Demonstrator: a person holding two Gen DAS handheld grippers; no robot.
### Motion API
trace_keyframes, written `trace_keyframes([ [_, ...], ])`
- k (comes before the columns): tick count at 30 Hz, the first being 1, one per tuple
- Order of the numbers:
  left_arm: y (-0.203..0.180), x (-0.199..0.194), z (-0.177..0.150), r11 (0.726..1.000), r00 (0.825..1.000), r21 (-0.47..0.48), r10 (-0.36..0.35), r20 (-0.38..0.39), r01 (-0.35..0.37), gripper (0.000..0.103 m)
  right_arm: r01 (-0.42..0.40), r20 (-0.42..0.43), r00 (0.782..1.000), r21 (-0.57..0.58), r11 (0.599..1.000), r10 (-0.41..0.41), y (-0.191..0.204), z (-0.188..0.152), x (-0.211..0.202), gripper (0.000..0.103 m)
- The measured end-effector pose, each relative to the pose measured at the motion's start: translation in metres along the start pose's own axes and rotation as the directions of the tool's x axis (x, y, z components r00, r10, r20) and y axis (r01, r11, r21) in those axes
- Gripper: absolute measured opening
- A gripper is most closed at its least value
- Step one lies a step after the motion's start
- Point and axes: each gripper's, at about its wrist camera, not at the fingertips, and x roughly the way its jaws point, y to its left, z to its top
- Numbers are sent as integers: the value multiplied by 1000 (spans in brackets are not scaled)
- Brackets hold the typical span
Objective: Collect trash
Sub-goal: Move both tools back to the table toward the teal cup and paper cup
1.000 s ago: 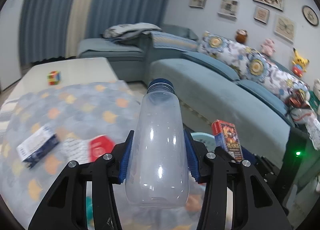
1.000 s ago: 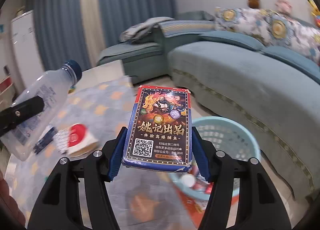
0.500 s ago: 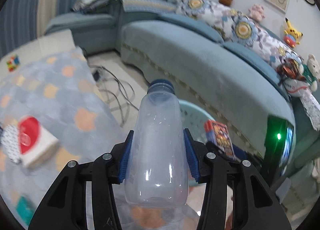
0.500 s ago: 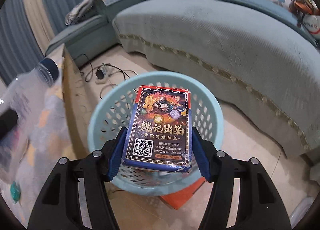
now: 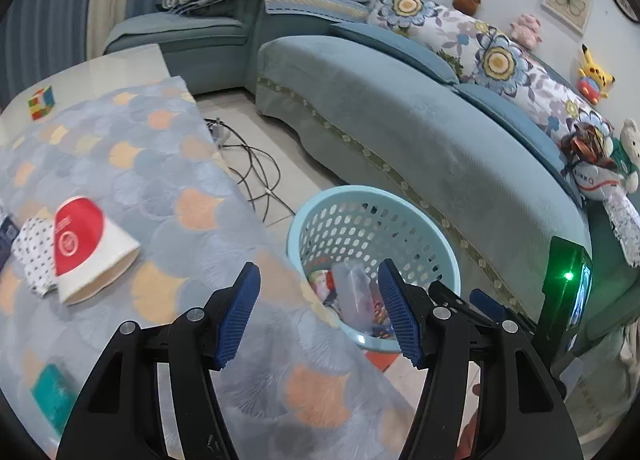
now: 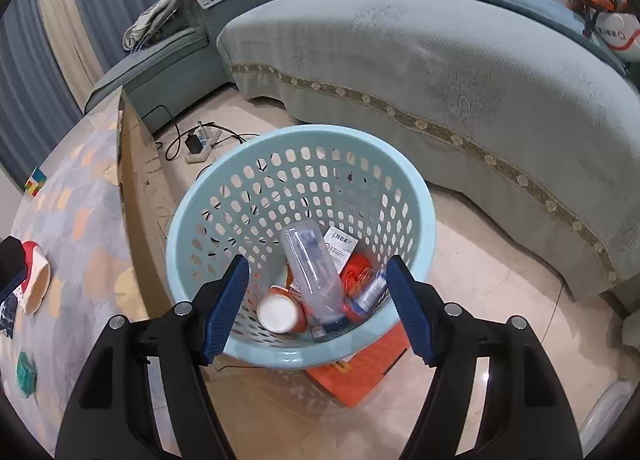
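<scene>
Both loads have dropped since half a second ago: left gripper (image 5: pixel 318 310) and right gripper (image 6: pixel 316 306) now gape empty. At frame centre, the clear bottle (image 6: pixel 314 274) lies inside the pale-blue basket (image 6: pixel 200 220) among other trash.

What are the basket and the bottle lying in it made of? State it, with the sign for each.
Round pale blue perforated basket: apparently moulded plastic, semi-gloss, judging by its uniform colour, even holes and smooth rolled rim. Clear bottle: seemingly thin transparent plastic, glossy; the trash beneath shows through it.
</scene>
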Motion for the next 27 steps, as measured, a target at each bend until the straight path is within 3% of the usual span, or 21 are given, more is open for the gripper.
trace_keyframes([
  [6, 16, -41, -1, 999, 998, -36, 22, 56, -20, 60, -36, 43, 998, -35, 999, 37, 18, 4, -27, 67],
  [14, 76, -117, -18, 991, 986, -94, 105, 133, -92, 60, -106, 90, 989, -157, 982, 121, 77, -4, -58, 67],
  [22, 141, -148, -52, 979, 979, -138, 168, 116, -152, 60, -194, 66, 972, -309, 931, 225, 146, -26, -59, 67],
  [27, 170, -134, -70, 979, 988, -153, 141, 58, -131, 60, -258, 46, 952, -408, 876, 302, 184, -46, -56, 67],
])
